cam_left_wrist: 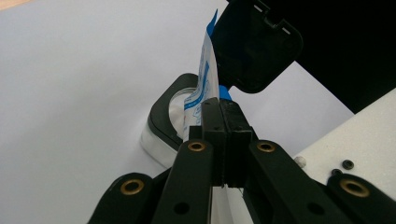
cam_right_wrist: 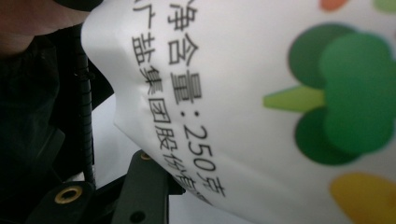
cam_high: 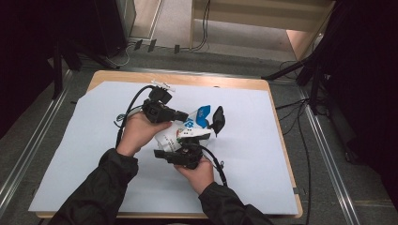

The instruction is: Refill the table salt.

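Observation:
A white pouch [cam_high: 176,133] with a blue top, black print and coloured vegetable pictures is held up between both grippers over the sheet. My left gripper [cam_high: 182,115] is shut on its blue-and-white top edge [cam_left_wrist: 205,70], and the film stands edge-on between the closed jaws [cam_left_wrist: 219,106]. Just beyond sits a white container with a black collar [cam_left_wrist: 161,123], its black flip lid [cam_left_wrist: 254,44] [cam_high: 218,119] standing open. My right gripper [cam_high: 187,147] is under the pouch's printed body [cam_right_wrist: 243,93]. One of its jaws shows at the lower left, and the other is hidden by the pouch.
A pale blue-white sheet [cam_high: 258,154] covers most of the wooden table [cam_high: 234,83]. Cables trail from both grippers. Dark stands and floor cables surround the table, and metal rails run along both sides.

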{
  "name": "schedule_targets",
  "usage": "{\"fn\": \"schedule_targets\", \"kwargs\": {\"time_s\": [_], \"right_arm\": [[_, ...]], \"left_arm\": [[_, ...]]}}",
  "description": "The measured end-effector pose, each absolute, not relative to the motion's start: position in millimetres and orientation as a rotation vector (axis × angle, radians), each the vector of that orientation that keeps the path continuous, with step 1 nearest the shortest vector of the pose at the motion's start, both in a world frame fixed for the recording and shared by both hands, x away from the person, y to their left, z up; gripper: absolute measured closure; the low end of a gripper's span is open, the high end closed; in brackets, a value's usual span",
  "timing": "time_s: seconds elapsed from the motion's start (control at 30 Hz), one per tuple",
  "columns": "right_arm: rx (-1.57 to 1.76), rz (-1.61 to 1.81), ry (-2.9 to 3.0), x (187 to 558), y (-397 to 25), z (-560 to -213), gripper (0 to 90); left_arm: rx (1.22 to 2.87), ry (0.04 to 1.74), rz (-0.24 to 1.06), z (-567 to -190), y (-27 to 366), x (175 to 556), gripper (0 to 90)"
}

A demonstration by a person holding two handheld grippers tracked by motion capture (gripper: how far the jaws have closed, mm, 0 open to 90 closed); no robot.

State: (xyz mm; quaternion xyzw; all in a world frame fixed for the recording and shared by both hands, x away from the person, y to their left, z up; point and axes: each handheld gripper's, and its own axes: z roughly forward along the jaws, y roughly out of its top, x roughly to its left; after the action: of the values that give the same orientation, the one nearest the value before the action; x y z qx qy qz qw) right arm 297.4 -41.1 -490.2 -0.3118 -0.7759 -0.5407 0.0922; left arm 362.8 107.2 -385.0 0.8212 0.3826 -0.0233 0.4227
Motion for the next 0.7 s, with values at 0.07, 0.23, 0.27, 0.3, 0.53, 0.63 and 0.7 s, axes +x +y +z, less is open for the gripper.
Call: {"fn": "schedule_targets", "kwargs": {"time_s": [0.07,0.23,0.27,0.3,0.53,0.63,0.7], "right_arm": [[-0.926,-1.607,-2.299,297.3,-41.2,-489.6,65.8],[-0.926,-1.611,-2.283,297.2,-41.8,-487.3,65.9],[-0.925,-1.613,-2.281,297.1,-41.9,-486.3,65.9],[-0.923,-1.617,-2.281,297.1,-41.9,-485.7,65.9],[-0.939,-1.615,-2.264,297.4,-41.9,-485.2,65.1],[-0.948,-1.614,-2.257,298.2,-43.1,-485.1,64.5],[-0.95,-1.614,-2.263,298.0,-43.2,-485.1,65.3]], "left_arm": [[2.057,0.956,-0.056,-384.4,107.7,362.9,90.0],[2.047,0.956,-0.055,-384.0,108.5,363.2,90.0],[2.039,0.954,-0.06,-383.7,108.5,363.1,90.0],[2.04,0.954,-0.054,-383.0,108.6,362.9,90.0],[2.039,0.957,-0.048,-381.9,108.4,363.0,90.0],[2.029,0.96,-0.046,-381.1,108.0,362.3,90.0],[2.032,0.96,-0.044,-381.1,107.9,362.4,90.0]]}}
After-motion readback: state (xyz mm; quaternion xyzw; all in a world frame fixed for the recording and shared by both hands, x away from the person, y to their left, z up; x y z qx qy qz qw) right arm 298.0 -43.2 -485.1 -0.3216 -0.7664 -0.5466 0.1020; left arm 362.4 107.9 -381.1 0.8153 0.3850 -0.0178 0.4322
